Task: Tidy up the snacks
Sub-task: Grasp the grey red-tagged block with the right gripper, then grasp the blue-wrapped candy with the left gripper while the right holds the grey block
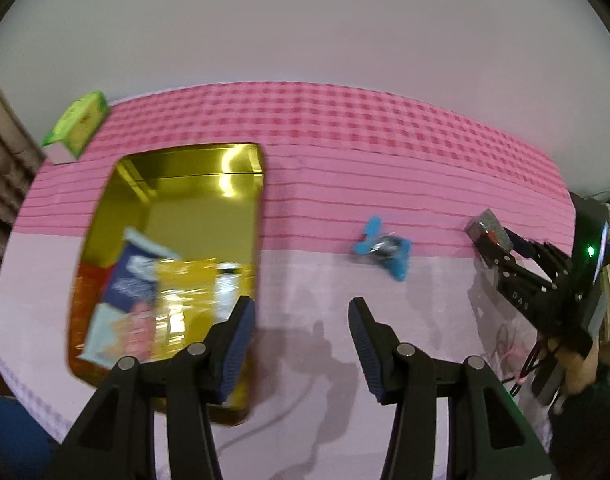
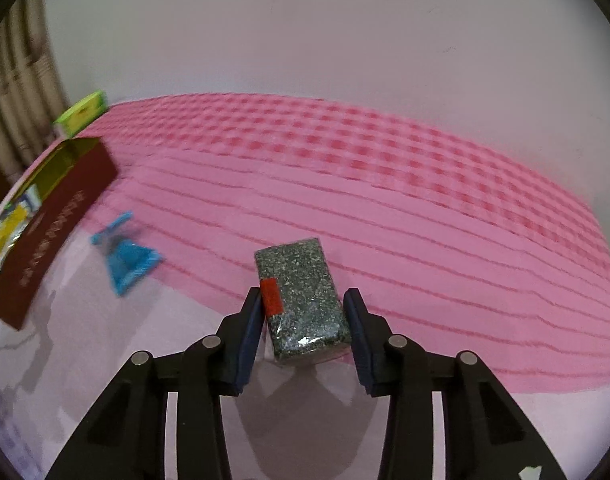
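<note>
A gold tin [image 1: 261, 200] lies open on the pink cloth, with several snack packets [image 1: 145, 280] inside. My left gripper [image 1: 301, 320] hovers open just right of the tin, nothing between its fingers. A blue-wrapped snack [image 1: 385, 250] lies on the cloth beyond it. In the right wrist view a grey speckled snack block [image 2: 301, 280] with a red label sits between the fingers of my right gripper [image 2: 303, 312], both pads against its sides. From the left wrist view the right gripper [image 1: 487, 240] holds that block [image 1: 485, 226] at the far right.
A green box [image 1: 79, 126] stands at the table's back left corner, by a curtain. The tin's dark red wall [image 2: 53, 232] and the blue snack [image 2: 127, 258] lie left of the right gripper. A hand [image 1: 581, 368] holds the right gripper. A plain wall is behind.
</note>
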Available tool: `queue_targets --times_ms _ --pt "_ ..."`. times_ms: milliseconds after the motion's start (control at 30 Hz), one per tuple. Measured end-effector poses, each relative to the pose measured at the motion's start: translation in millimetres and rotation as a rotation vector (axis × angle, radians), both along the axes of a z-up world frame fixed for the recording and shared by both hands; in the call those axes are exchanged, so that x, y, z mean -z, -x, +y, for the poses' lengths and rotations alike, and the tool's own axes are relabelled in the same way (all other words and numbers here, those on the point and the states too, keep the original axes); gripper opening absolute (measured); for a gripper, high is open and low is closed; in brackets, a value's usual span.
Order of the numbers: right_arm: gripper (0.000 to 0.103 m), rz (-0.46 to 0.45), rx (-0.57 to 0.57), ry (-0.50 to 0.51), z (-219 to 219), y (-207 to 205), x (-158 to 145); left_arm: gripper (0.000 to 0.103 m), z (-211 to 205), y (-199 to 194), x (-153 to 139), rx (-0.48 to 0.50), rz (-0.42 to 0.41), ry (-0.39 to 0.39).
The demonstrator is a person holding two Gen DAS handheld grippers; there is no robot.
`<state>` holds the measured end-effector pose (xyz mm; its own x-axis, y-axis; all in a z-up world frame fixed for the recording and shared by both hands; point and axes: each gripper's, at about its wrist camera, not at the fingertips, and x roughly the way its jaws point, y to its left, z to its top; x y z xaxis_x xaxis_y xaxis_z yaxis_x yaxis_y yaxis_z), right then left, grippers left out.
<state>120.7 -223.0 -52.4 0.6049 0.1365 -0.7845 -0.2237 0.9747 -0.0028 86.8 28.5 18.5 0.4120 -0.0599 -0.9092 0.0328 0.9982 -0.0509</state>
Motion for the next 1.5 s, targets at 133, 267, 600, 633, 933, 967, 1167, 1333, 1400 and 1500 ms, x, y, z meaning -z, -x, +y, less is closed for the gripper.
queue_targets --times_ms 133,267,600,633,933,967,1167,1333,1400,1500 --pt "0.037 -0.018 0.169 0.002 -34 5 0 0.050 -22 -14 13 -0.012 0.022 0.046" --pt "0.037 -0.029 0.279 0.000 -62 11 0 0.050 -37 -25 25 -0.030 0.044 0.072" --pt "0.035 -0.018 0.340 -0.058 -84 19 3 0.050 -50 -42 48 -0.103 0.132 0.170" --pt "0.035 -0.017 0.340 -0.050 -83 19 2 0.050 -51 -44 50 -0.113 0.140 0.180" --pt "0.036 -0.016 0.339 -0.044 -81 19 3 0.050 -53 -70 66 -0.233 0.160 0.228" --pt "0.036 -0.016 0.339 -0.044 -80 18 4 0.050 -54 -74 68 -0.235 0.157 0.218" --pt "0.039 -0.013 0.333 -0.038 -80 17 4 0.050 -58 -85 73 -0.204 0.150 0.178" --pt "0.039 -0.012 0.329 -0.032 -79 16 4 0.029 -67 -86 74 -0.133 0.143 0.147" --pt "0.039 -0.012 0.329 -0.032 -79 16 4 0.029 -68 -84 74 -0.117 0.136 0.138" --pt "0.039 -0.012 0.329 -0.032 -79 16 4 0.028 -69 -80 74 -0.089 0.132 0.127"
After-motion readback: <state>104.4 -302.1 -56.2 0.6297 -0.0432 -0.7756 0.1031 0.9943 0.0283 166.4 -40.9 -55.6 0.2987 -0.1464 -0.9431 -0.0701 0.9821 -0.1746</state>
